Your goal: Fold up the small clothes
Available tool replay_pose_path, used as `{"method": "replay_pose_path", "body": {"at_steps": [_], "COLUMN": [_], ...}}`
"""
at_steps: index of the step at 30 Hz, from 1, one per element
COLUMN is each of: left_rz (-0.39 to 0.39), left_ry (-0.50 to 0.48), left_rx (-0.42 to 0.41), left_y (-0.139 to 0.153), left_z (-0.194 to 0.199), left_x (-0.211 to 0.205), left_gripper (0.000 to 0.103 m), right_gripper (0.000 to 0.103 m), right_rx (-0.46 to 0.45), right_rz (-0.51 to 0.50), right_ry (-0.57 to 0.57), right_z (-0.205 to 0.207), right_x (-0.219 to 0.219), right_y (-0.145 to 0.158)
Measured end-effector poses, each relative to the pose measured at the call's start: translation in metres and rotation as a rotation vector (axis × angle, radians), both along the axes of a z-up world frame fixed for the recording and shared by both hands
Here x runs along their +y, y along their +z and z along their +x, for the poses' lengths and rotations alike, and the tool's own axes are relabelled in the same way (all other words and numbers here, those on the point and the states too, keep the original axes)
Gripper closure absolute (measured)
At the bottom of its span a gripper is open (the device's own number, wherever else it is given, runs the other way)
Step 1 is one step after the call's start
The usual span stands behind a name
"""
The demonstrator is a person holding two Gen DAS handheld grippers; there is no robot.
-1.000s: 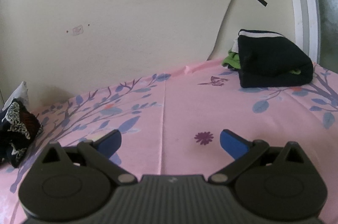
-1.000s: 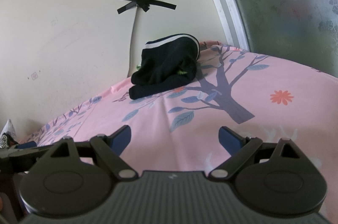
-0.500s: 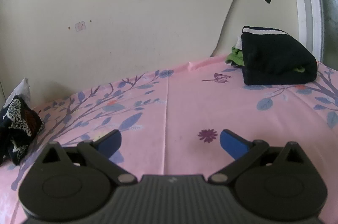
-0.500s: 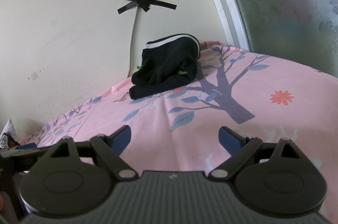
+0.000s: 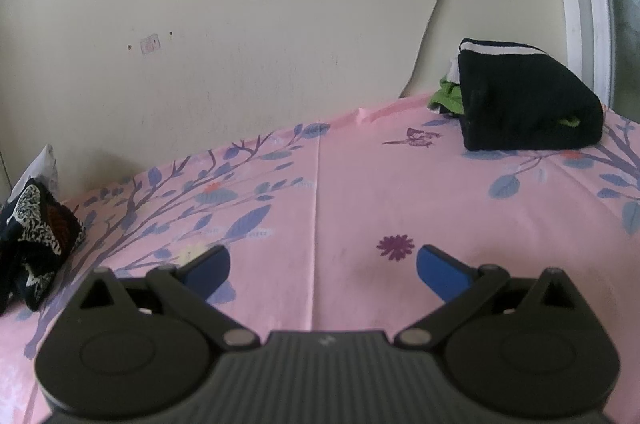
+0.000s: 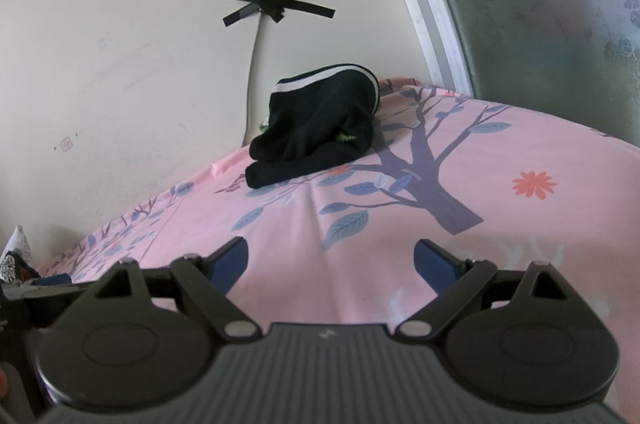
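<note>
Bedsheet [image 5: 360,184], pink cotton with printed branches, is lying flat beneath us. Folded dark garment [image 5: 524,104], white-striped, soft and blocky, is sitting by the wall. We are holding left gripper [image 5: 323,266] and right gripper [image 6: 330,260] spread wide, gripping nothing.
</note>
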State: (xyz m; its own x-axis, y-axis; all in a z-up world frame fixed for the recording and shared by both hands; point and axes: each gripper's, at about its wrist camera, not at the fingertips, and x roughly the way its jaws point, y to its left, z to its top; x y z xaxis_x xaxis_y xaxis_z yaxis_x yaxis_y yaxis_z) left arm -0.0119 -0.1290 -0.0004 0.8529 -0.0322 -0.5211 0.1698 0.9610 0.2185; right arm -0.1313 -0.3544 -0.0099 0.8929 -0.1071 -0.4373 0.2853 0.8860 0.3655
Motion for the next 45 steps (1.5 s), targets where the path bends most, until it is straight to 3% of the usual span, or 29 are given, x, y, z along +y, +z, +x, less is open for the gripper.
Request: {"method": "replay_pose_path", "body": {"at_steps": [13,45], "left_rz": [-0.019,0.036], "left_ry": [-0.022,-0.001], "left_rx": [0.007,0.015], "left_y": [0.0009,-0.0018], "left_z": [-0.0016,-0.0013], "left_x": [0.0014,-0.0042], "left_gripper": [0.0,0.0], "right_gripper": [0.014,0.014], "right_rx": [0.001,0.003], "right_rz": [0.0,0.003], "right_ry": [0.0,0.003], "right_z": [-0.0003,0.0023], "right_x": [0.0011,0.0017], "right_y": [0.0002,0.0009]}}
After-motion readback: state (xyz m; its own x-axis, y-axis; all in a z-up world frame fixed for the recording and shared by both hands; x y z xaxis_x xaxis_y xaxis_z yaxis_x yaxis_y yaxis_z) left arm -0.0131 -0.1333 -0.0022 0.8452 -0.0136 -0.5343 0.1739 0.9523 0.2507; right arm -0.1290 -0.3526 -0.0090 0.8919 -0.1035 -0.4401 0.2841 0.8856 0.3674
